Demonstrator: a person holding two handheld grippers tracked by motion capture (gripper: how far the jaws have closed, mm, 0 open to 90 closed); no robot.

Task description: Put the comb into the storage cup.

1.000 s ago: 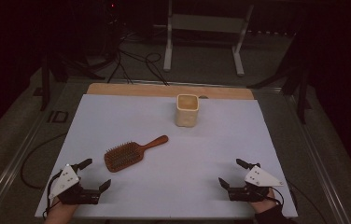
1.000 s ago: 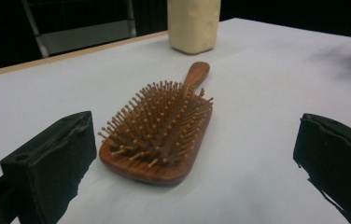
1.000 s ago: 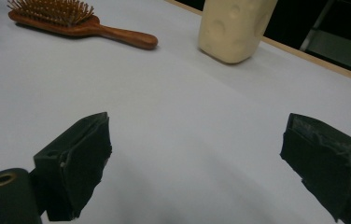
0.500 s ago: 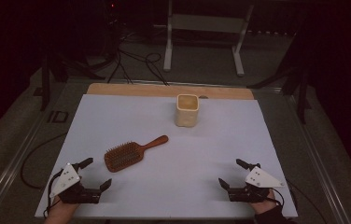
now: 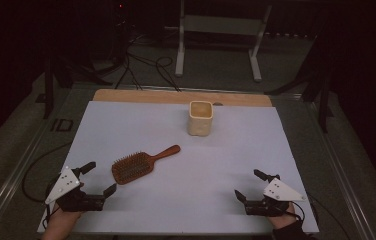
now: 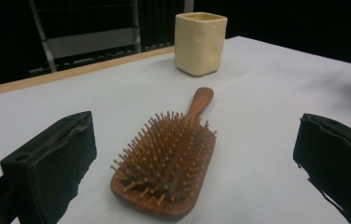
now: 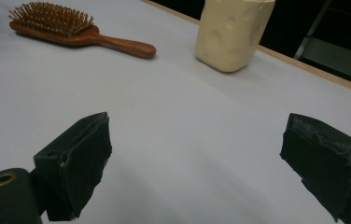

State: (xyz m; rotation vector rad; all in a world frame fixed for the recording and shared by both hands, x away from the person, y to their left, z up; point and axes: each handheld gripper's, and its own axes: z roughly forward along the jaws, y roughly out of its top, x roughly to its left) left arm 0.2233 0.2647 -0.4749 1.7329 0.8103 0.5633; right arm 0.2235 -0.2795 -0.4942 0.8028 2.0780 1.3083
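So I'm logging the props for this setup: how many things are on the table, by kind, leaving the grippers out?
Wooden paddle hairbrush: 1
Cream square cup: 1
Total: 2
Both lie on the white table, untouched; the left gripper and right gripper rest open at the near edge.

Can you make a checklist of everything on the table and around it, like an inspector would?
Surface: white table top, wooden strip along the far edge.
Job's things: wooden paddle hairbrush lying bristles up, handle pointing to the cream cup, which stands upright, apart from it.
Clutter: nothing seen.
Grippers: left gripper open, near the brush, not touching; right gripper open, holding nothing.
Cables: black cables on the floor behind the table.
Surroundings: dark room, white metal stand behind.
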